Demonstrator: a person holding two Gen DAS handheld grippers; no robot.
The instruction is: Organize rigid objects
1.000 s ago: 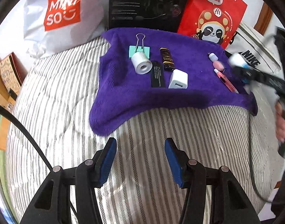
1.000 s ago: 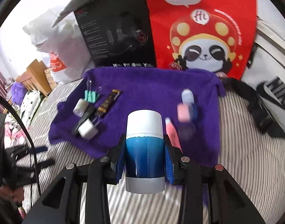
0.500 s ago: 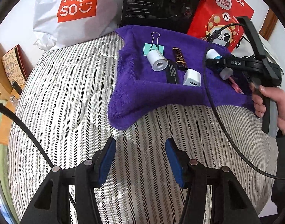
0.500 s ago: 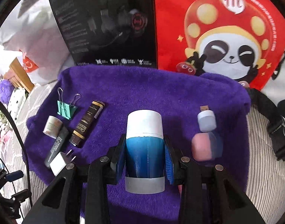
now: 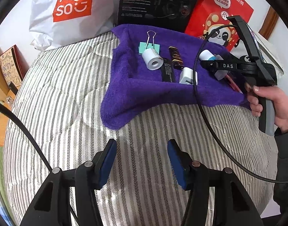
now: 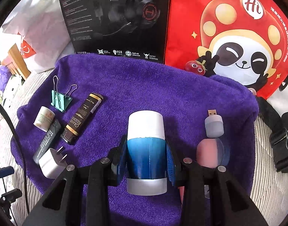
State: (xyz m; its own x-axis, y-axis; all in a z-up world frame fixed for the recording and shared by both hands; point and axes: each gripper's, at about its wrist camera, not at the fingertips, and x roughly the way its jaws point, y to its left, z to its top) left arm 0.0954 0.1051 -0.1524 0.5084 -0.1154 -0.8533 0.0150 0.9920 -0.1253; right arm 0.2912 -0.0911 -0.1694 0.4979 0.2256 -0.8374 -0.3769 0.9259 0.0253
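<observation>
My right gripper (image 6: 146, 156) is shut on a blue and white cylinder (image 6: 146, 145), held just above the middle of the purple towel (image 6: 144, 86). On the towel's left lie a teal binder clip (image 6: 60, 100), a small white roll (image 6: 43, 118), a dark tube (image 6: 47, 141), a brown tube (image 6: 81, 117) and a white charger (image 6: 49, 163). To the right lie a small USB light (image 6: 213, 125) and a pink item (image 6: 208, 152). My left gripper (image 5: 141, 162) stands open over the striped bedding (image 5: 68, 103), well short of the towel (image 5: 144, 86). The left wrist view shows the right gripper (image 5: 215, 66) with the cylinder (image 5: 207, 54).
Behind the towel stand a black headset box (image 6: 115, 18), a red panda bag (image 6: 238, 37) and a white Miniso bag (image 5: 68, 13). A black strap (image 6: 279, 146) lies at the right. A hand (image 5: 272, 105) holds the right gripper's handle, with a cable (image 5: 196, 86) hanging across the towel.
The right gripper has come forward and lower over the towel with the cylinder in it. The left gripper's view has shifted a little to the left; its jaws stay open.
</observation>
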